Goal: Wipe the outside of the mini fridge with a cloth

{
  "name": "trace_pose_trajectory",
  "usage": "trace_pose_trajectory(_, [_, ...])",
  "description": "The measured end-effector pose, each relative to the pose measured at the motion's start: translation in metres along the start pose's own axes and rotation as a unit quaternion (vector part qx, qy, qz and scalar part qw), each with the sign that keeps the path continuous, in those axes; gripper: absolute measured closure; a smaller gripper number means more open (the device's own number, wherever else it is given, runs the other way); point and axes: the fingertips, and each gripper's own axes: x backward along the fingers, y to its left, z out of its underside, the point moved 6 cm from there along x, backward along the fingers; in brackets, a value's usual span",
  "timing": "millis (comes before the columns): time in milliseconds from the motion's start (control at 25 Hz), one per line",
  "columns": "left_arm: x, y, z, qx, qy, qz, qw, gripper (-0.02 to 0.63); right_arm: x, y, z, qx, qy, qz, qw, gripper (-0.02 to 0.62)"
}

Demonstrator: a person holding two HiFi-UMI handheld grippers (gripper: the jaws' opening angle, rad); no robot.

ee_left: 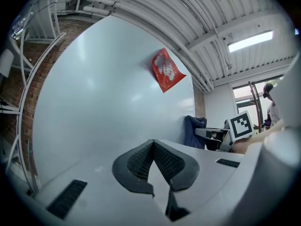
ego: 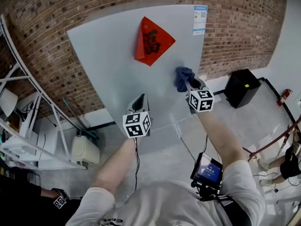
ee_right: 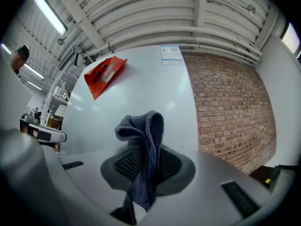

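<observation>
- Cloth [ee_right: 143,135] is pinched in the right gripper [ee_right: 148,160]: jaws clamped on its fold, a bunch standing out past the tips.
- The bunch sits at the mini fridge [ego: 117,55] grey face, low down near the right edge. Contact looks likely but I can't confirm it.
- Most of the face lies up and left of the cloth, toward the red sticker [ego: 151,40].
- Left gripper [ee_left: 153,146] has its jaws together and empty, aimed at the face further left.
- Right arm is nearer, so it likely does the strokes.

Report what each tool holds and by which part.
Right tool: clamped on the blue cloth, gripping a bunched fold, with cloth sticking out above and below. Left tool: shut, holding nothing.
</observation>
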Motion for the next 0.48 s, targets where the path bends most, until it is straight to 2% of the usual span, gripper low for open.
trace_pose_trajectory(200, [-0.024,-0.024,0.005,0.002,-0.001,0.003,1.0,0.603,0.003,-0.038,0.008,-0.007,0.009,0.01,1.0,0.537])
trace_pose_trajectory(480, [-0.028,-0.028,0.009,0.002,-0.001,-0.016,0.9999,0.603,0.003,-0.042,0.009,-0.009,0.001,-0.009,1.0,0.537])
